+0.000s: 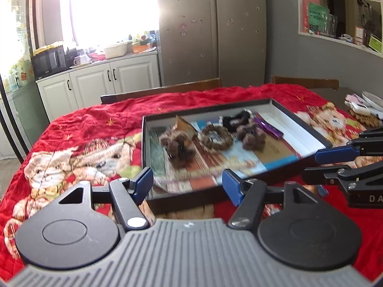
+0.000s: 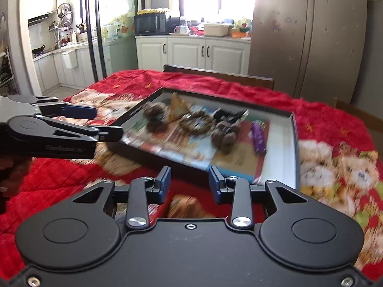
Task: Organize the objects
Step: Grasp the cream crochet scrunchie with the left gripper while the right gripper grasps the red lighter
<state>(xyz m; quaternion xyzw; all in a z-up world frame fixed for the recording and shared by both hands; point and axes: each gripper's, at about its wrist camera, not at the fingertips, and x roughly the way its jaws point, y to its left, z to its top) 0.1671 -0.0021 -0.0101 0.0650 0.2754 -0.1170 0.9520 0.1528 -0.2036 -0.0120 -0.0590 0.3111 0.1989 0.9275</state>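
Background: steel refrigerator [image 1: 213, 31], white cabinets [image 1: 100, 83], black microwave [image 1: 49, 62] on counter, bright window [image 1: 110, 7].

A red bear-print blanket [image 1: 95, 129] carries a shallow box [image 1: 299, 129].

Left claw [image 1: 188, 185] & right claw [image 2: 189, 183] both spread wide, nothing held.

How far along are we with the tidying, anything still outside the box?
Done: the box on the red blanket already holds several fluffy hair accessories and a purple packet. In hand: nothing; left gripper and right gripper are both open and empty. Left: items beside the plate at the far corner.
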